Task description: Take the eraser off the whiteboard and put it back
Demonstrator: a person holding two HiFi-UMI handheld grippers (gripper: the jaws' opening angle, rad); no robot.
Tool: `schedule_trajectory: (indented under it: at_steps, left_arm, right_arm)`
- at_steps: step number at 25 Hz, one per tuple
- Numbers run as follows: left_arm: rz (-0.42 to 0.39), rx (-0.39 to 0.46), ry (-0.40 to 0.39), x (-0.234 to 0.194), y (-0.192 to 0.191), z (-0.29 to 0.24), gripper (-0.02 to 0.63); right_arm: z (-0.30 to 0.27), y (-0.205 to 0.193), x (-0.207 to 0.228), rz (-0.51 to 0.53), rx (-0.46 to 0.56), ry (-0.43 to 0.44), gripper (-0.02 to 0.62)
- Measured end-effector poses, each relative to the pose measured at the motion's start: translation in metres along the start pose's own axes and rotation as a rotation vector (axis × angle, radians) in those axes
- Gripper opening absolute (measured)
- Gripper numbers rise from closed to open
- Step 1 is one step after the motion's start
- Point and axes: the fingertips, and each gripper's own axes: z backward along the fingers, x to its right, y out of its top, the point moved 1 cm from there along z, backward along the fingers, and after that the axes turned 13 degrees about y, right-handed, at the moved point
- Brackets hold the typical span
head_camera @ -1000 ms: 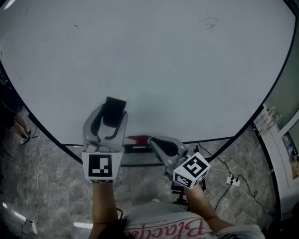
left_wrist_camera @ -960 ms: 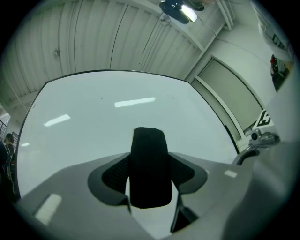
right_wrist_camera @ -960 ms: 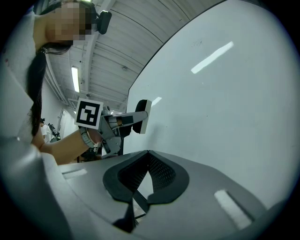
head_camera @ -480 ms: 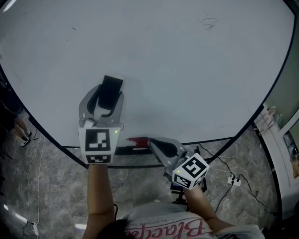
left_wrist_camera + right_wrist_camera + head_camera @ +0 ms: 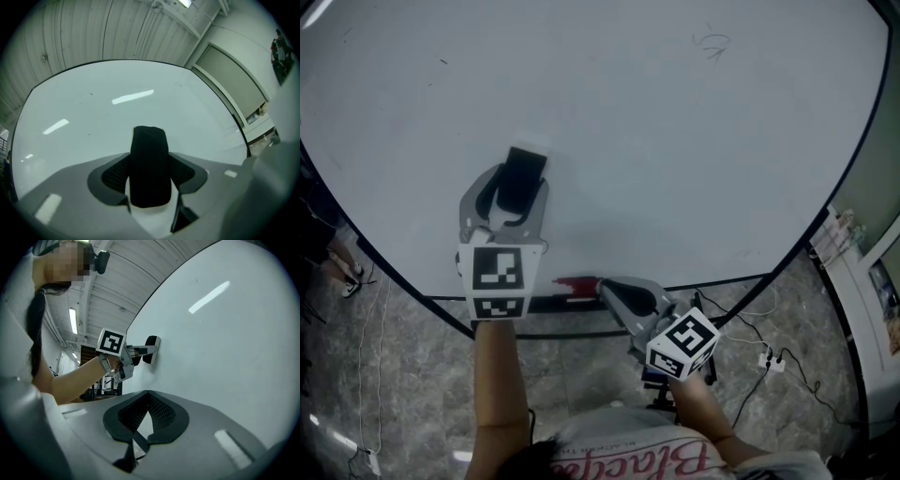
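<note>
The black eraser (image 5: pixel 525 167) rests against the whiteboard (image 5: pixel 675 141), low and left of centre. My left gripper (image 5: pixel 522 186) is shut on it, one pad on each side. In the left gripper view the eraser (image 5: pixel 149 150) stands upright between the pads and hides the gap. My right gripper (image 5: pixel 606 287) hangs lower, by the board's bottom ledge, shut with nothing in it. In the right gripper view its jaws (image 5: pixel 148 394) meet, and the eraser (image 5: pixel 151 348) shows beyond them, flat against the board.
A red object (image 5: pixel 576 283) lies on the ledge (image 5: pixel 553 303) under the board, just left of my right gripper. A small scribble (image 5: pixel 713 41) marks the board's upper right. Cables and a power strip (image 5: pixel 766 362) lie on the marble floor at right.
My left gripper has carried the eraser up the board and slightly left. The right gripper has stayed where it was.
</note>
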Motion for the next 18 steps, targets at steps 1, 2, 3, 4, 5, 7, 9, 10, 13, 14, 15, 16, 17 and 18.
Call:
schedule_trajectory:
  at_steps: [1, 2, 3, 4, 5, 7, 9, 10, 13, 14, 15, 16, 17, 18]
  left_arm:
    - [-0.001, 0.001, 0.001, 0.0, 0.0, 0.0, 0.247]
    - [0.0, 0.003, 0.003, 0.0, 0.0, 0.0, 0.248]
    - [0.002, 0.006, 0.006, 0.001, 0.0, 0.0, 0.249]
    - [0.005, 0.011, 0.009, 0.001, 0.0, 0.0, 0.25]
    - [0.008, 0.016, 0.013, 0.001, 0.0, 0.0, 0.252]
    - [0.014, 0.028, 0.021, 0.001, 0.001, 0.001, 0.265]
    - [0.024, 0.038, 0.027, -0.001, 0.003, 0.003, 0.284]
    - [0.029, 0.041, 0.029, -0.002, 0.003, 0.005, 0.287]
    - [0.042, 0.046, 0.03, -0.003, 0.004, 0.013, 0.291]
    - [0.045, 0.047, 0.027, -0.003, 0.003, 0.016, 0.29]
    - [0.046, 0.045, 0.022, -0.001, 0.002, 0.02, 0.29]
    - [0.046, 0.043, 0.017, 0.001, 0.001, 0.023, 0.29]
    - [0.046, 0.039, 0.013, 0.003, -0.001, 0.027, 0.288]
    - [0.047, 0.035, 0.011, 0.004, -0.003, 0.03, 0.284]
  right_arm:
    - [0.0, 0.0, 0.0, 0.0, 0.0, 0.0, 0.0]
    - [0.0, 0.0, -0.001, 0.0, 0.0, 0.0, 0.002]
    - [0.0, 0.0, -0.001, 0.0, 0.0, 0.001, 0.0]
    - [0.0, 0.0, -0.002, 0.0, 0.0, 0.001, 0.001]
    - [-0.001, 0.0, -0.002, 0.001, 0.0, 0.001, 0.0]
    - [0.0, 0.0, -0.002, 0.002, -0.002, -0.001, 0.0]
    - [0.002, 0.0, -0.002, 0.004, -0.004, -0.006, 0.0]
    - [0.003, 0.001, -0.001, 0.004, -0.003, -0.009, 0.002]
    - [0.005, 0.002, -0.002, 0.004, 0.002, -0.012, 0.002]
    - [0.005, 0.002, -0.002, 0.005, 0.005, -0.009, 0.001]
    - [0.005, 0.003, -0.003, 0.006, 0.007, -0.006, 0.002]
    - [0.006, 0.003, -0.004, 0.007, 0.007, -0.003, 0.001]
    - [0.006, 0.003, -0.004, 0.009, 0.007, -0.001, 0.002]
    - [0.006, 0.003, -0.005, 0.011, 0.005, 0.0, 0.002]
